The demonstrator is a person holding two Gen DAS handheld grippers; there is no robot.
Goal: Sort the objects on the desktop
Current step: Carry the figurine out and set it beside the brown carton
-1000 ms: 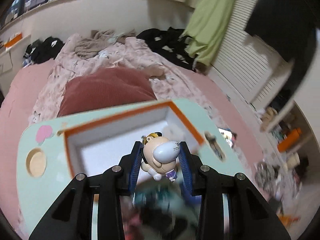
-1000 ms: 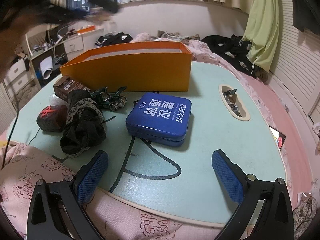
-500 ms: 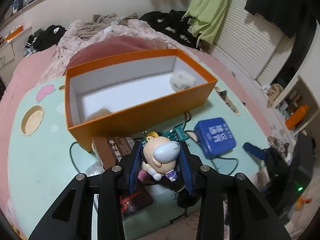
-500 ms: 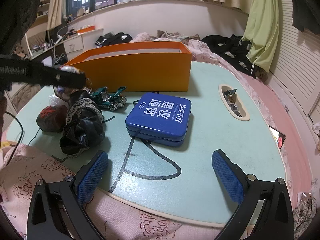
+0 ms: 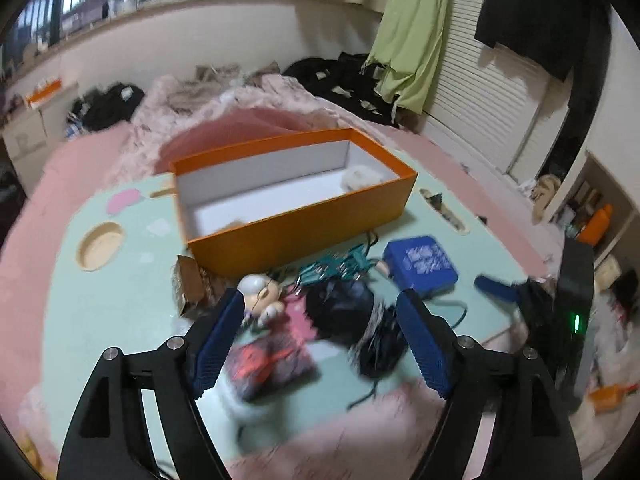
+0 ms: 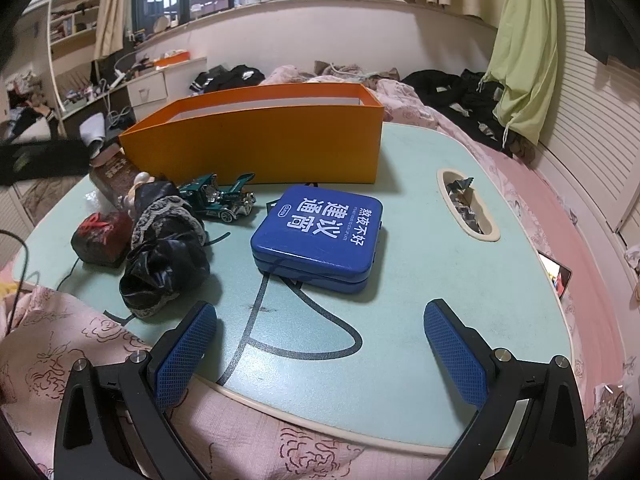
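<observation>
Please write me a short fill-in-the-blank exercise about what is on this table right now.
1. The long open box at the far side of the table is ____ in colour.
2. The toy car stands between the box and the black cloth bundle; the car is ____.
3. The flat tin with white lettering is ____.
4. The right gripper hovers with its jaws ____.

Missing words: orange; green; blue; open

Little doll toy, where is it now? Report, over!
Left gripper jaws just opened, empty. Doll toy dropped on table, outside orange box. Right gripper open, idle.
</observation>
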